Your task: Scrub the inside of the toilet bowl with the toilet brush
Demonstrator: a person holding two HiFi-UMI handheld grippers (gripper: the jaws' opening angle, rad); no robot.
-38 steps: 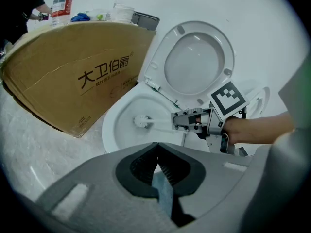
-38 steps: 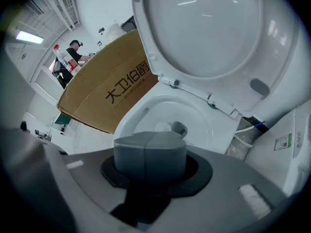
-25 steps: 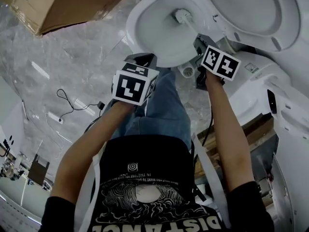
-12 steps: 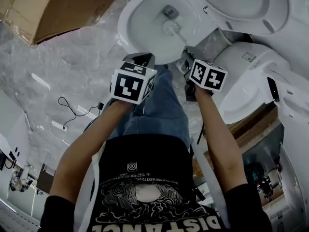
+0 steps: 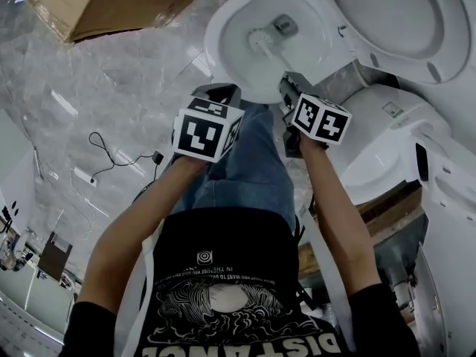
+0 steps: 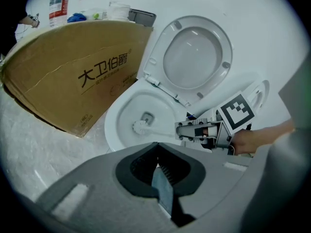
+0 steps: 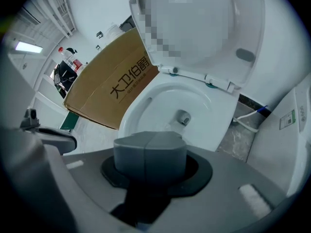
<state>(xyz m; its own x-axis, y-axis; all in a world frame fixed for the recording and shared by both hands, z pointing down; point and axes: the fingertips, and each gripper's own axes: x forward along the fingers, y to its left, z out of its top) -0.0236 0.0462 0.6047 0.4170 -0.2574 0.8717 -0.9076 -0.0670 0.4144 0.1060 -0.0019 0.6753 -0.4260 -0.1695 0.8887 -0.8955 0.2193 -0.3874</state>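
Observation:
The white toilet bowl [image 5: 223, 22] [image 6: 114, 125] [image 7: 146, 106] stands open, its seat and lid [image 5: 394, 13] [image 6: 194, 57] raised. A white toilet brush [image 5: 260, 39] [image 6: 141, 126] has its head down inside the bowl, beside the drain hole [image 5: 283, 27]. Its thin handle runs back to my right gripper [image 5: 288, 85] [image 6: 181, 130] [image 7: 149, 152], which is shut on it at the bowl's near rim; in the right gripper view the jaws hide the brush. My left gripper [image 5: 219, 92] [image 6: 158, 166] hovers left of it above the person's jeans, shut and holding nothing.
A large cardboard box [image 5: 111, 2] [image 6: 77, 76] [image 7: 112, 89] lies on the marble floor left of the bowl. Another white ceramic fixture [image 5: 387, 140] stands close on the right. A black cable [image 5: 111, 158] trails on the floor at left. Bottles [image 6: 59, 4] stand behind the box.
The brush head has slid from the back of the bowl toward the left of the drain. My right gripper shifted slightly left with it. The left gripper has stayed put.

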